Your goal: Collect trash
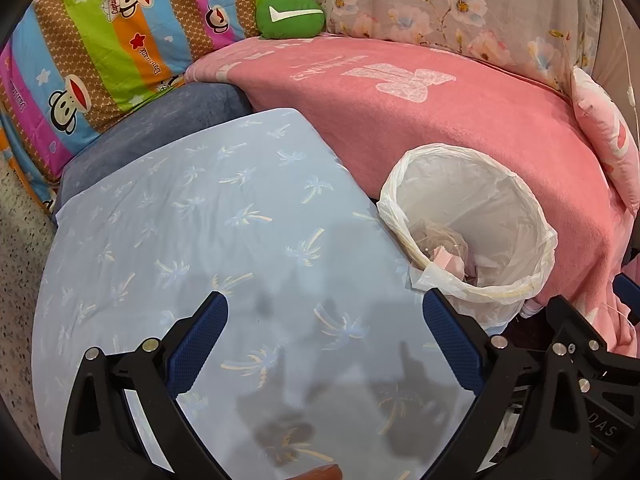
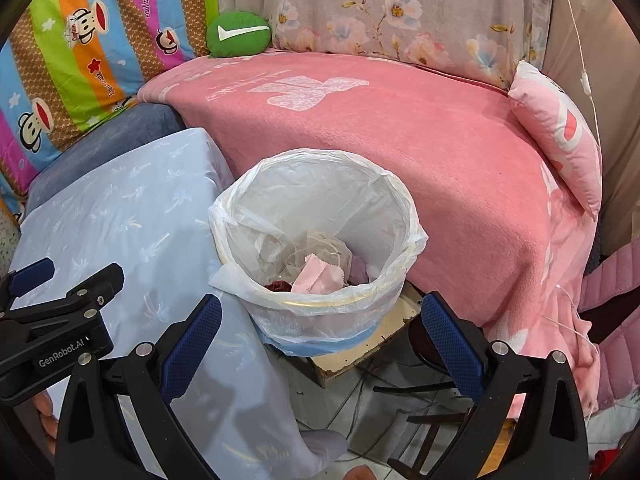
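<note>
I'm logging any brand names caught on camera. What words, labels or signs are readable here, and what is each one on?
"GenRobot.AI": on the black body of the left gripper, seen from the right wrist view.
"DAS": partial letters on the right gripper, seen from the left wrist view; the rest is cut off.
"Paul Frank": repeated on the striped monkey quilt, small and warped, so uncertain.
White check mark, no words: on the green cushion.
White lettering on the pink blanket: upside down, too blurred to read.
</note>
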Demonstrator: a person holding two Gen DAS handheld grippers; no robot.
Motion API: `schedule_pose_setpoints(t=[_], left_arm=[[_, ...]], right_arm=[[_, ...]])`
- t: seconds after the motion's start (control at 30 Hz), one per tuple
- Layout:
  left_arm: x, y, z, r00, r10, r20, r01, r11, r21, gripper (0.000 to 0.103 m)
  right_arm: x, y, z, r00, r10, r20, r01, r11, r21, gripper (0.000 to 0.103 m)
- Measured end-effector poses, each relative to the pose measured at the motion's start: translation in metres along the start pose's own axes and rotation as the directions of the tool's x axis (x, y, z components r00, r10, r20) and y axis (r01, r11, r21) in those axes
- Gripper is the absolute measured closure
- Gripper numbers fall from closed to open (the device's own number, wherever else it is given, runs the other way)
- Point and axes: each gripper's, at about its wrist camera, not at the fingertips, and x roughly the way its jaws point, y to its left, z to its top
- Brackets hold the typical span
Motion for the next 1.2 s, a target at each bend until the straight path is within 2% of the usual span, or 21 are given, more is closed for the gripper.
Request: schedule_pose_setpoints(t=[1.2], left_arm=[[-0.0065,-0.0081,-0.0087,1.000,0.021,0.015,-0.021,1.000,0.012,0.009]], right_arm=[[-0.0071,-0.0018,-0.0064,1.000,-0.023,0.010,0.023,1.000,-0.014,0.005]])
